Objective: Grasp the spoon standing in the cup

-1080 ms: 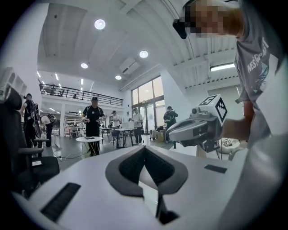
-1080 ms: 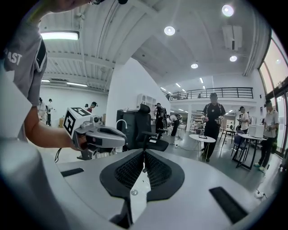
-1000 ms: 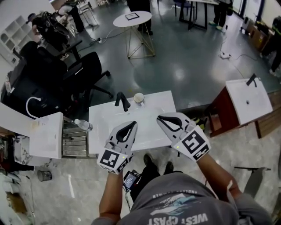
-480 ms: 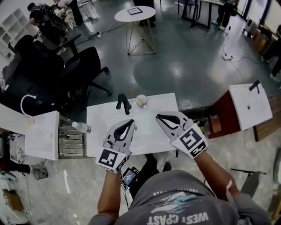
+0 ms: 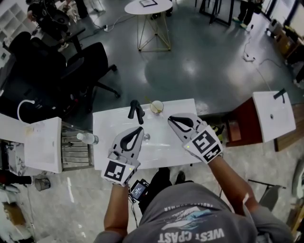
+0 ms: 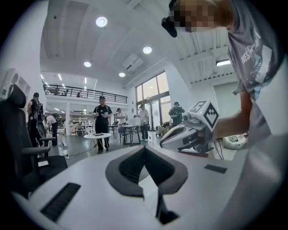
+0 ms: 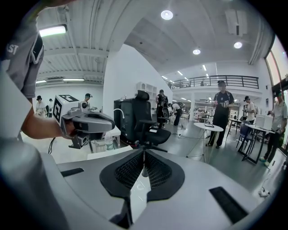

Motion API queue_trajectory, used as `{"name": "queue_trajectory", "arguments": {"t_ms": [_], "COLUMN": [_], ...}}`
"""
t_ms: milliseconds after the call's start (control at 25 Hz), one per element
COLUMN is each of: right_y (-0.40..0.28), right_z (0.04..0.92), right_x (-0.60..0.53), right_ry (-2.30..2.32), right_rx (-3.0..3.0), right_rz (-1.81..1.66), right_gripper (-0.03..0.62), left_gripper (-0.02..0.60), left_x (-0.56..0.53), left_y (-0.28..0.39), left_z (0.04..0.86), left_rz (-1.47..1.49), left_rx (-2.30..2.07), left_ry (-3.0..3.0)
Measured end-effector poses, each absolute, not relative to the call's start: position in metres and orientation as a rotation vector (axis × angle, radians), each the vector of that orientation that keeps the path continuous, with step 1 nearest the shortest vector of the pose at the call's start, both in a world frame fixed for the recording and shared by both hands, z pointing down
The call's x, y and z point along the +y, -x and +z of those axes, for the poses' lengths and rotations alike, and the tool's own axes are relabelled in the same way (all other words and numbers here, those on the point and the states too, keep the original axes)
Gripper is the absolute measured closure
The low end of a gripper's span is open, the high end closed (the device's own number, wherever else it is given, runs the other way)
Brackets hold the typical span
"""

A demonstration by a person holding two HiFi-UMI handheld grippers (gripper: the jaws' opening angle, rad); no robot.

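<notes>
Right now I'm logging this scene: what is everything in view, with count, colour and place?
white rectangular sink top: one, white, before the person
black bent faucet: one, black, sink's far edge
pale round cup: one, cream, right of faucet
thin spoon: one, light, standing in the cup
clear plastic bottle: one, clear, left of sink
black office chair: one, black, far left
round white table: one, white, far end
second white sink: one, white, right side
left gripper: one, white, jaws together, over sink
right gripper: one, white, jaws together, near cup
</notes>
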State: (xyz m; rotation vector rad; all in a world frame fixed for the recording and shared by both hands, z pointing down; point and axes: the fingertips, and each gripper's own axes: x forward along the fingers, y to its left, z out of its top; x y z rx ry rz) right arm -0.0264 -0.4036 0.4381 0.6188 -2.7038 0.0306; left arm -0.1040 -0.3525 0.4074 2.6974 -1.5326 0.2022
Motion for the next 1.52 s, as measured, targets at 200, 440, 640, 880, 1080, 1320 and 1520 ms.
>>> {"name": "queue_trajectory", "arguments": {"t_ms": [200, 440, 640, 880, 1080, 1320, 1520], "right_y": [0.043, 0.065, 0.087, 0.103, 0.115, 0.13, 0.14], "right_z": [0.455, 0.484, 0.513, 0.551, 0.583, 0.622, 0.647], "right_x": [-0.426, -0.452, -0.476, -0.503, -0.522, -0.537, -0.545], "right_ry": [-0.601, -0.573, -0.543, -0.512, -0.485, -0.454, -0.445], "right_rx": [-2.674, -2.626, -2.577, -2.509, -2.443, -2.351, -2.29], "right_rz": [0.038, 0.052, 0.071, 0.096, 0.106, 0.101, 0.115], "right_gripper": [0.559, 0.559, 0.559, 0.557, 0.557, 0.507, 0.503], "left_gripper": [0.58, 0.58, 0.579, 0.578, 0.578, 0.578, 0.578], "left_x": [-0.361, -0.368, -0.378, -0.385, -0.392, -0.399, -0.402], "left_y": [0.118, 0.136, 0.154, 0.169, 0.182, 0.2, 0.212], "left_z": [0.416, 0.434, 0.449, 0.472, 0.492, 0.513, 0.529], "left_rz": [0.212, 0.233, 0.225, 0.223, 0.219, 0.211, 0.203], "left_rx": [-1.538, -1.534, -1.525, -1.492, -1.47, -1.462, -1.456], "left_ry": [-2.676, -2.631, -2.595, -2.544, -2.504, -2.465, -2.436]}}
